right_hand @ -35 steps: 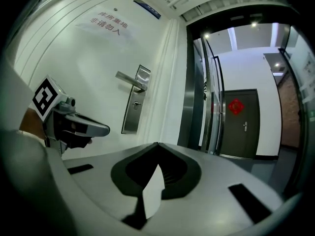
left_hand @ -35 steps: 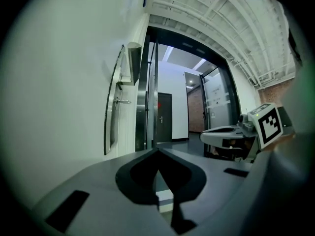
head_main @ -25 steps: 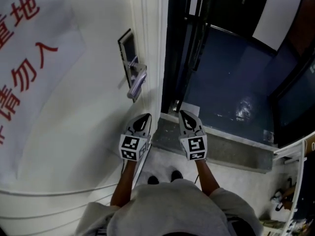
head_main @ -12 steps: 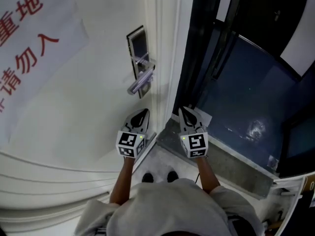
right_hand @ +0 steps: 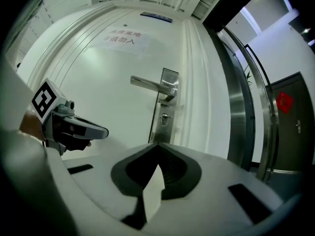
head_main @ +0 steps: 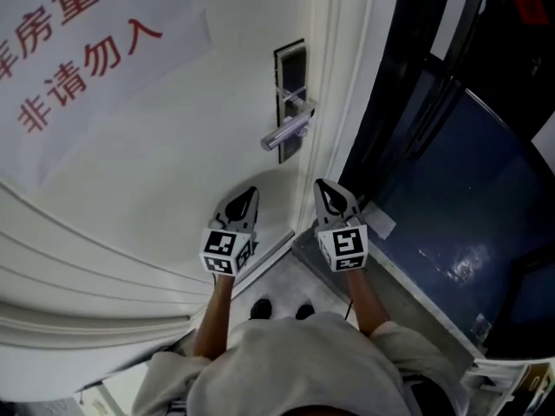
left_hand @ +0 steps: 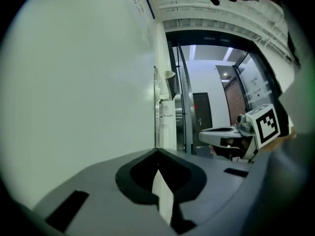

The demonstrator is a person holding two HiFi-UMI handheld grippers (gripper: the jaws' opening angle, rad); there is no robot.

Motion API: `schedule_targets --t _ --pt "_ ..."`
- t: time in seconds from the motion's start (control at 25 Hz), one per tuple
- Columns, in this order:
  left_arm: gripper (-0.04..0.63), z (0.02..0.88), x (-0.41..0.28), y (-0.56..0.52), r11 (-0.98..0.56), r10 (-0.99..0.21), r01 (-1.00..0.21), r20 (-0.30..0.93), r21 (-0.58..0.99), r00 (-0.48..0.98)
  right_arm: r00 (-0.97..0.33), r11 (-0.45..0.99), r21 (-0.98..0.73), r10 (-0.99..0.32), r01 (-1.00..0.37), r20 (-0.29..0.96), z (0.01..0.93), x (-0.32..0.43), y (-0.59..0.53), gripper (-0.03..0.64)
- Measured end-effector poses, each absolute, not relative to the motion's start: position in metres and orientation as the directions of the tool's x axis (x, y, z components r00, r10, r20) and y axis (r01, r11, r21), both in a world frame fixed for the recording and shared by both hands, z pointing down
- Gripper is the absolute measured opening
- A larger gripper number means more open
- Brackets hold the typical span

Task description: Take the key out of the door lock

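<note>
A small silvery key (right_hand: 165, 116) sits in the upright brushed-steel lock plate (right_hand: 167, 100), just below the plate's lever handle (right_hand: 147, 84). It seems to jut level out of the white panelled door (head_main: 173, 146), but is too small to be sure. Right of the plate lies dark blue floor (head_main: 451, 198). The left gripper (head_main: 247, 196) and right gripper (head_main: 328, 189) sit below the plate, jaws together, empty.

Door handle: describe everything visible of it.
The door handle is a slim lever of silver metal, standing level and pointing away from the door's edge. It is mounted on a tall rectangular metal lock plate on the white door, with a small round keyhole fitting below it. Nothing touches it; whether a key sits there is too small to tell.
</note>
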State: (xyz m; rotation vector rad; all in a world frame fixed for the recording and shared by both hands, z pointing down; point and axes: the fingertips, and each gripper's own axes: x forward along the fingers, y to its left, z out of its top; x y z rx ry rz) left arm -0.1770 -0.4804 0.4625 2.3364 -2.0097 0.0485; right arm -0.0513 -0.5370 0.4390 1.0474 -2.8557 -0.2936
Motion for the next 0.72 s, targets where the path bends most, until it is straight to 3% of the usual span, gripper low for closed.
schedule_targets --t 0.36,0.72 --pt "0.017 0.462 -0.204 -0.454 -0.073 -0.995 -0.997 0.059 0.030 0.075 -0.815 0.785 0.271 -0.579 -0.557 0.002 0.426 -0.083 -0.528 0.023" --pt "0.017 0.463 -0.200 -0.460 -0.105 -0.993 -0.994 0.058 0.030 0.107 -0.818 0.703 0.500 -0.575 -0.506 -0.019 0.395 -0.086 -0.546 0.022"
